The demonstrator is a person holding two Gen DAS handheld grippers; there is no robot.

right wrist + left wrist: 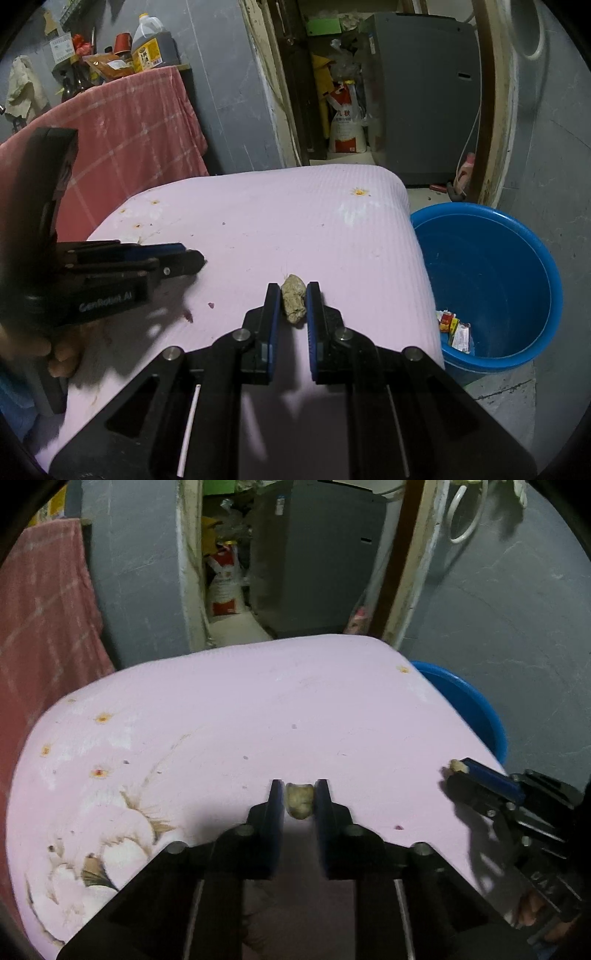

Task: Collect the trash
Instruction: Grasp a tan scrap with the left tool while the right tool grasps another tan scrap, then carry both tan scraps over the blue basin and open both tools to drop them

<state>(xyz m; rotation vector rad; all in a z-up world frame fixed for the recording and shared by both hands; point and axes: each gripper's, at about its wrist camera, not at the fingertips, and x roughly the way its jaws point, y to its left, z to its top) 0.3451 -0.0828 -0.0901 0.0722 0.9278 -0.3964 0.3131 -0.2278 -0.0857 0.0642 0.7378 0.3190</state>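
A pink flowered cloth covers the table (258, 716) (295, 221). My left gripper (298, 786) is shut on a small crumpled beige scrap (299, 801), held just above the cloth near its front edge. In the right wrist view the left gripper (197, 258) reaches in from the left. My right gripper (291, 290) is shut on a second beige lump (293, 302), near the table's right side. In the left wrist view the right gripper (456, 771) shows a pale bit at its tip. A blue bucket (487, 280) (469, 705) stands on the floor beside the table's right edge.
Several small wrappers (454, 328) lie in the bucket. A red checked cloth (140, 129) hangs over a stand at the left, with bottles (151, 44) behind it. Past the table's far edge, a doorway holds a white sack (345, 122) and a grey machine (424, 92).
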